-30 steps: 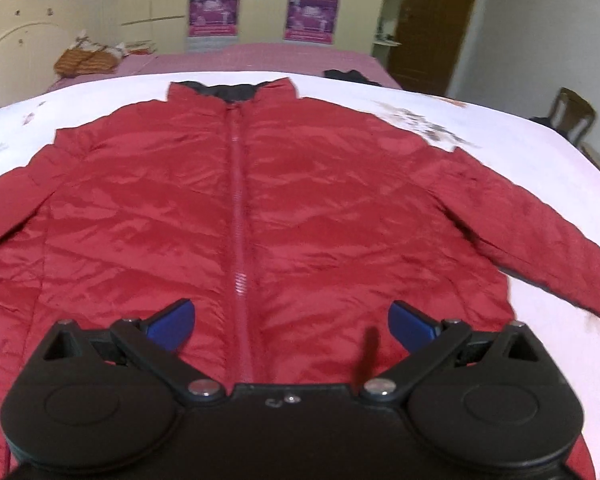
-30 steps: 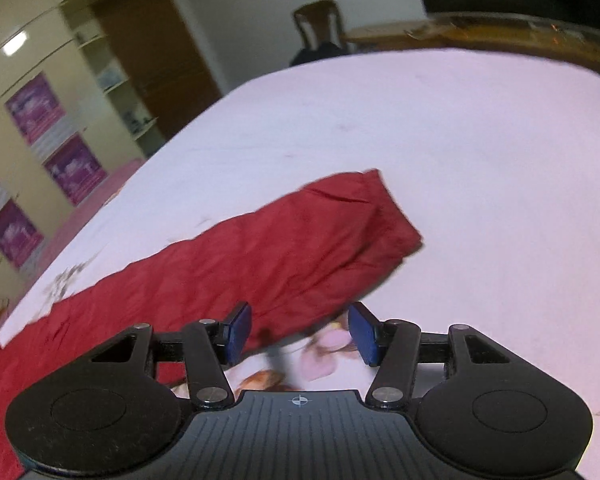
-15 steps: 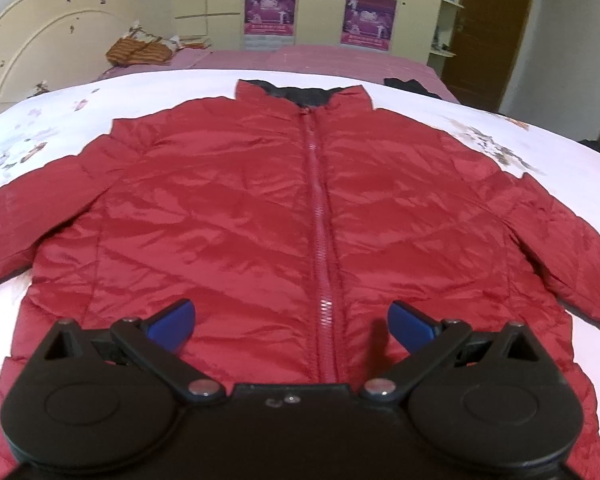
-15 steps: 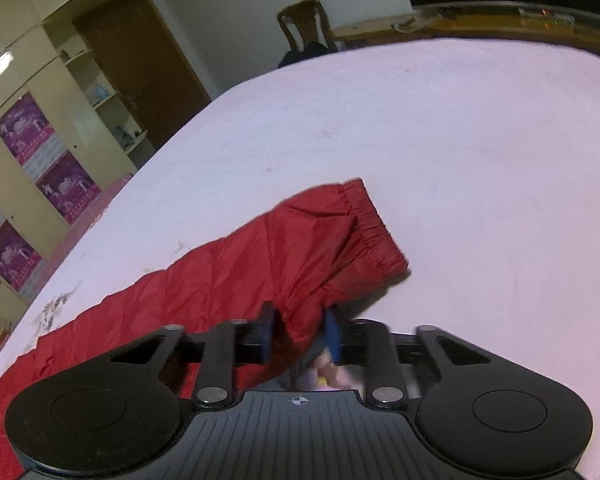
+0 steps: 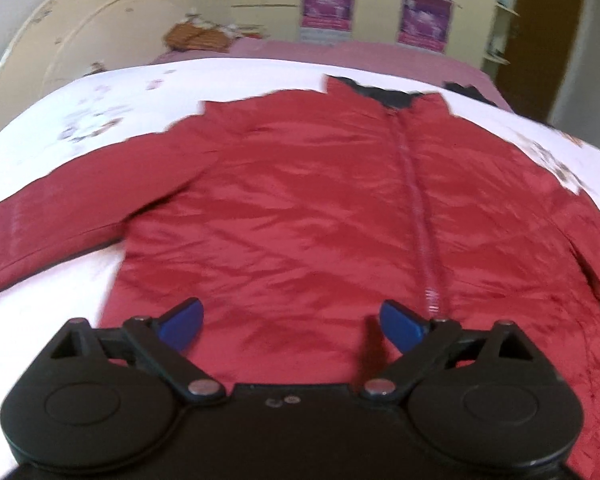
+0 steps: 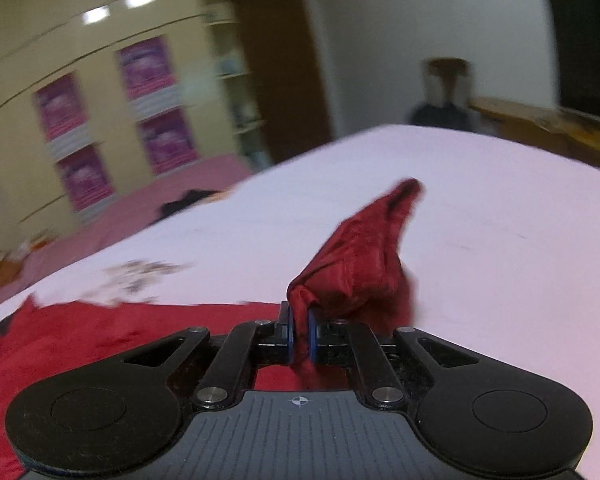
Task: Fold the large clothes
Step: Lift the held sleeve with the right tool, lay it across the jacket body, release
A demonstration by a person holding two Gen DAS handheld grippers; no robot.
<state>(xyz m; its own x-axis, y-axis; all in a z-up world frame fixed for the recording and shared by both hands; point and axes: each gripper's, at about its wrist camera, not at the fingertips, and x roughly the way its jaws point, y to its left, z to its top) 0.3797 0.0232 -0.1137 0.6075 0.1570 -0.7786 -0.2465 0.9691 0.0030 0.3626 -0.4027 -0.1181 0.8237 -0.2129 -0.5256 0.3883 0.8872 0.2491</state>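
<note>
Right wrist view: right tool [image 6: 299,334] is clamped on the cuff end of the red quilted jacket's sleeve [image 6: 364,256], which rises ahead of and slightly right of its pads. The jacket body lies to that tool's left, so the fold should carry leftward across it. Left wrist view: left tool [image 5: 292,322] is released, fingers wide, over the red quilted jacket [image 5: 320,208], zip [image 5: 416,208] running away from it. White floral bed sheet [image 5: 100,120]; wardrobe with purple posters [image 5: 424,20] beyond.

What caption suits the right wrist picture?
Right gripper pinches the red jacket's sleeve, lifting it above the white bed.
</note>
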